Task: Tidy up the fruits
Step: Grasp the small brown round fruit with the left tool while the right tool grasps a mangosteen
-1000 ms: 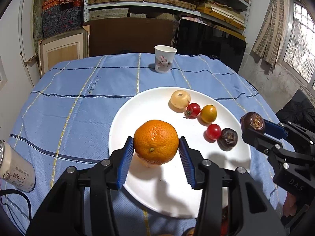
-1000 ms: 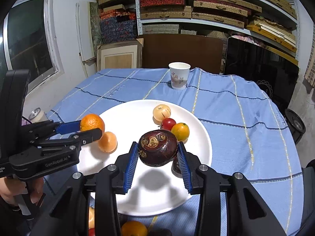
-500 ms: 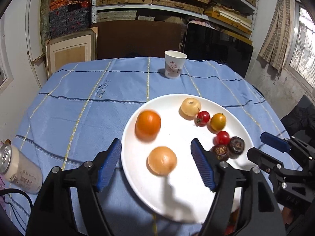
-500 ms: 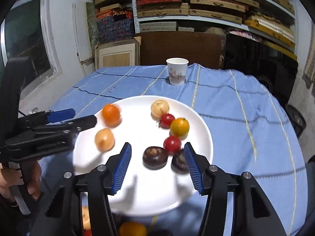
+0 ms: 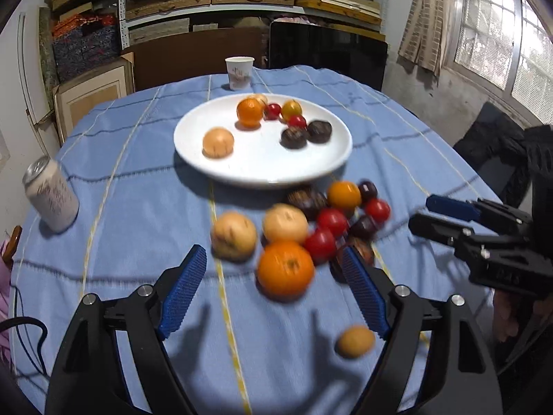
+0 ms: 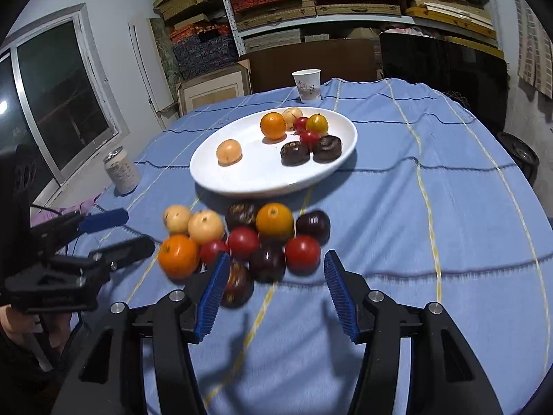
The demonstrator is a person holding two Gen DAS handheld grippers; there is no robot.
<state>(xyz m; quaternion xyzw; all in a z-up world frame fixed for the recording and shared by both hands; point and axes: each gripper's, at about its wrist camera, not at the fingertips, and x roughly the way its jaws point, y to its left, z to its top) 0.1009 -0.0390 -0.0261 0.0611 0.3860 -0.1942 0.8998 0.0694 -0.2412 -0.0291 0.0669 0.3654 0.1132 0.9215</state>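
Observation:
A white plate (image 5: 262,166) (image 6: 262,176) on the blue cloth holds an orange (image 5: 249,112), a pale loquat (image 5: 217,141), small tomatoes and two dark fruits (image 6: 311,148). Nearer me lies a loose pile of fruit on the cloth: an orange (image 5: 285,269) (image 6: 178,254), pale loquats (image 5: 285,223), red tomatoes (image 6: 302,249) and dark fruits (image 6: 268,263). My left gripper (image 5: 273,287) is open and empty just short of the near orange. My right gripper (image 6: 273,288) is open and empty just short of the pile.
A drinks can (image 5: 52,197) (image 6: 121,171) stands at the left on the cloth. A paper cup (image 5: 239,72) (image 6: 307,84) stands behind the plate. One small loquat (image 5: 356,340) lies apart, near the left gripper's right finger. Shelves and a dark screen stand behind the table.
Both grippers released their fruit onto the plate, opened, and drew back from the plate toward the loose pile on the cloth.

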